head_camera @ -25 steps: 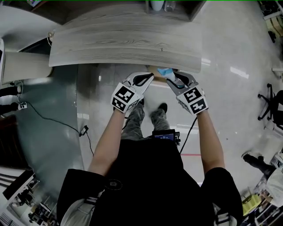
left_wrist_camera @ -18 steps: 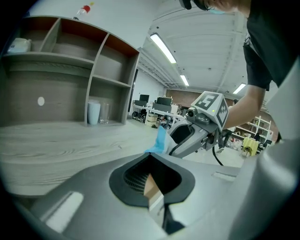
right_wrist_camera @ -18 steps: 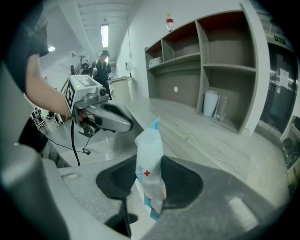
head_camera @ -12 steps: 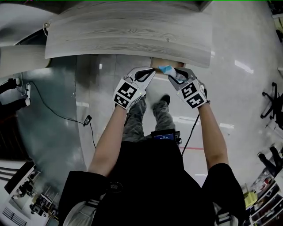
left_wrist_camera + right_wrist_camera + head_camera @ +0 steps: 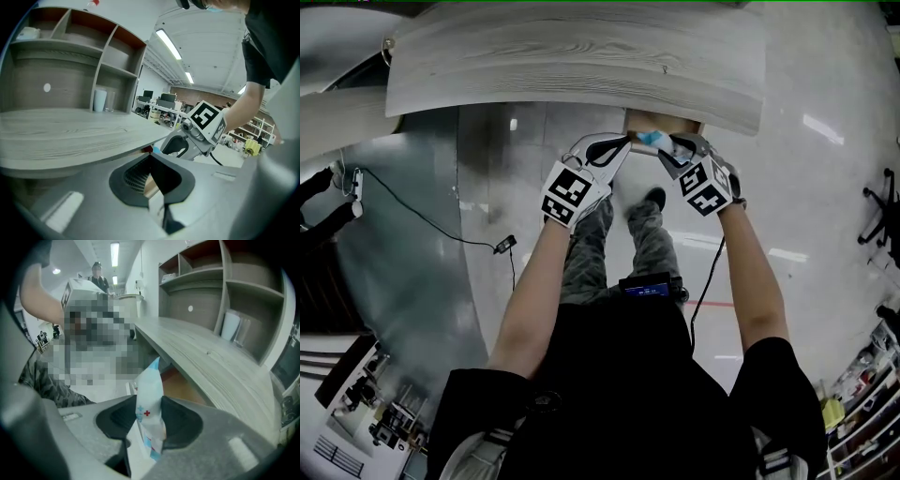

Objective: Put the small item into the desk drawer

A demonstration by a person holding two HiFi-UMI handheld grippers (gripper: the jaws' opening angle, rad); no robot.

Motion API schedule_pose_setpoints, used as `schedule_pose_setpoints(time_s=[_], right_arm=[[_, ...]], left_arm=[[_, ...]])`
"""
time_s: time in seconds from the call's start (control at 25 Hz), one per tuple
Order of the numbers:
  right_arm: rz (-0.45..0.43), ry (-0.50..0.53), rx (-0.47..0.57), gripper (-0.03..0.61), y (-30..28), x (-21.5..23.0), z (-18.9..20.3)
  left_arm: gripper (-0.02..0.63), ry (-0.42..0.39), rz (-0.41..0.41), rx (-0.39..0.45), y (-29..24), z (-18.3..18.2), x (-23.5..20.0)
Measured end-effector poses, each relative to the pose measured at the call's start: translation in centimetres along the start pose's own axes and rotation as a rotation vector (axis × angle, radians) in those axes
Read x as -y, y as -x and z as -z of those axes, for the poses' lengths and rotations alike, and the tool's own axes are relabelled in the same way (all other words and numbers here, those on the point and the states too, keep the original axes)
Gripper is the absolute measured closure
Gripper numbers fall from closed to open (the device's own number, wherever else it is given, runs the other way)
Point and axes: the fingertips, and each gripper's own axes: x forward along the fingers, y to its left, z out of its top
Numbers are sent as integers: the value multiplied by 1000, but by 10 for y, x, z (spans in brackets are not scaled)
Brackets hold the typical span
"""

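A small white-and-blue packet [image 5: 150, 413] with a red cross stands upright between the pads of my right gripper [image 5: 150, 427], which is shut on it. In the head view that packet [image 5: 651, 140] hangs at the near edge of the open wooden drawer [image 5: 675, 125] under the grey desk top [image 5: 572, 66]. My left gripper [image 5: 619, 147] is at the drawer's left corner. In the left gripper view a tan board edge sits between the closed pads of this gripper [image 5: 152, 185]. The right gripper [image 5: 180, 145] and a bit of the packet [image 5: 157, 151] show just beyond it.
A shelf unit with a white cup and a glass [image 5: 101, 100] stands at the back of the desk [image 5: 211, 362]. The person's legs and shoes [image 5: 654, 199] are below the drawer. A cable [image 5: 441, 239] runs over the floor at left. An office chair [image 5: 886, 206] is at right.
Both grippers have drawn closer together at the desk's front edge, and more of the drawer's wooden inside shows. The packet stays in the right gripper.
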Motion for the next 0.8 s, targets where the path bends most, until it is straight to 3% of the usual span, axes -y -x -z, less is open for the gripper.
schedule_pose_setpoints(time_s=[0.8], right_arm=[[-39,110,-124,425,-64,0,28]], left_arm=[[614,26,-9,-40,-6,43,-15]])
